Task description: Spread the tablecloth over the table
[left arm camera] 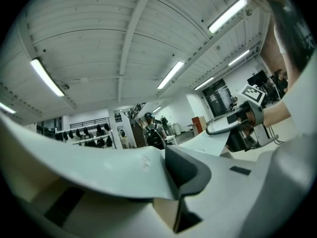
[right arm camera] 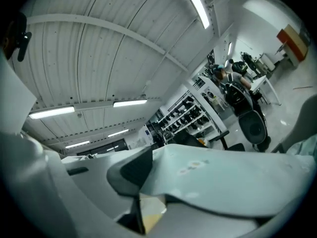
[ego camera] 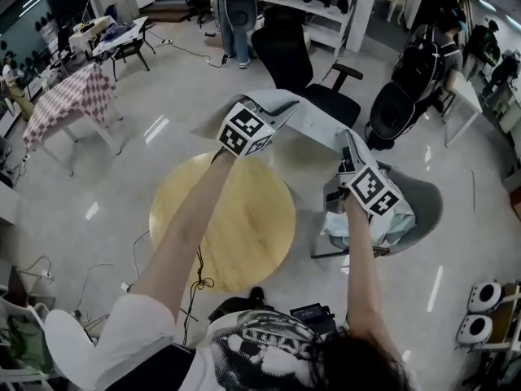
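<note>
Left gripper (ego camera: 273,111) and right gripper (ego camera: 346,145) each pinch the pale grey-blue fabric tablecloth (ego camera: 313,120) beyond the round wooden table (ego camera: 236,235); best draw it taut and level over that table.

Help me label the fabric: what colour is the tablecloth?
Pale blue-grey tablecloth, plain with a few faint spots; clearest in the right gripper view.

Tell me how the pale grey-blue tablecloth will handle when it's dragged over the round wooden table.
Probably floppy: the pale grey-blue tablecloth sags between the left gripper and right gripper and bunches below. Likely light, since thin edge pinches carry it. It may drag on the round wooden table.
</note>
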A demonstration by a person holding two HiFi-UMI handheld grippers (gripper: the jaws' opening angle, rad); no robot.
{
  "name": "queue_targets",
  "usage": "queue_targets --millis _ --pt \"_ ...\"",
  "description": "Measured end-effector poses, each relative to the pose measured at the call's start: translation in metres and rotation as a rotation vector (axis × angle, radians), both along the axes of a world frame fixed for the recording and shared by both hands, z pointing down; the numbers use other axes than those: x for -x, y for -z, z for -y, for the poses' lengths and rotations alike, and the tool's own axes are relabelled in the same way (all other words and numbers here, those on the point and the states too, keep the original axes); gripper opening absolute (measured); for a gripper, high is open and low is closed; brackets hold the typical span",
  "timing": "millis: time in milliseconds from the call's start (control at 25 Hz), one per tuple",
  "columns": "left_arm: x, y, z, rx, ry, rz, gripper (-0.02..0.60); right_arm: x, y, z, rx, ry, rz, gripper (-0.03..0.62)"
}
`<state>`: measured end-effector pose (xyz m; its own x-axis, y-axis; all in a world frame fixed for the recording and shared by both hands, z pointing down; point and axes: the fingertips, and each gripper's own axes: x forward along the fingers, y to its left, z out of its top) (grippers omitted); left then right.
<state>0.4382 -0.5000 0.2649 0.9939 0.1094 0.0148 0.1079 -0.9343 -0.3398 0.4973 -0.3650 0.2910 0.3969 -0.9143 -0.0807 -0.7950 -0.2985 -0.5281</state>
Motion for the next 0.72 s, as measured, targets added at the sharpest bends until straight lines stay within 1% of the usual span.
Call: queue_targets --millis 80,160,400,560,720 --pt "0.014 -0.013 0.028 0.028 0.044 0.016 0.078 0.009 -0.010 0.030 0.025 0.045 0.009 0.078" --pt "0.032 -0.026 0.053 0.036 0.098 0.025 0.078 0.020 -0.021 0.057 0.041 0.098 0.012 0.077" --pt "0.102 -0.047 0.116 0.054 0.265 0.046 0.078 0.073 -0.032 0.134 0.060 0.273 -0.008 0.074" --pt "0.155 -0.051 0.143 0.077 0.363 0.036 0.078 0.115 -0.036 0.169 0.069 0.372 -0.011 0.072" --pt "0.200 -0.056 0.153 0.080 0.451 0.034 0.078 0.150 -0.045 0.188 0.072 0.470 0.013 0.070"
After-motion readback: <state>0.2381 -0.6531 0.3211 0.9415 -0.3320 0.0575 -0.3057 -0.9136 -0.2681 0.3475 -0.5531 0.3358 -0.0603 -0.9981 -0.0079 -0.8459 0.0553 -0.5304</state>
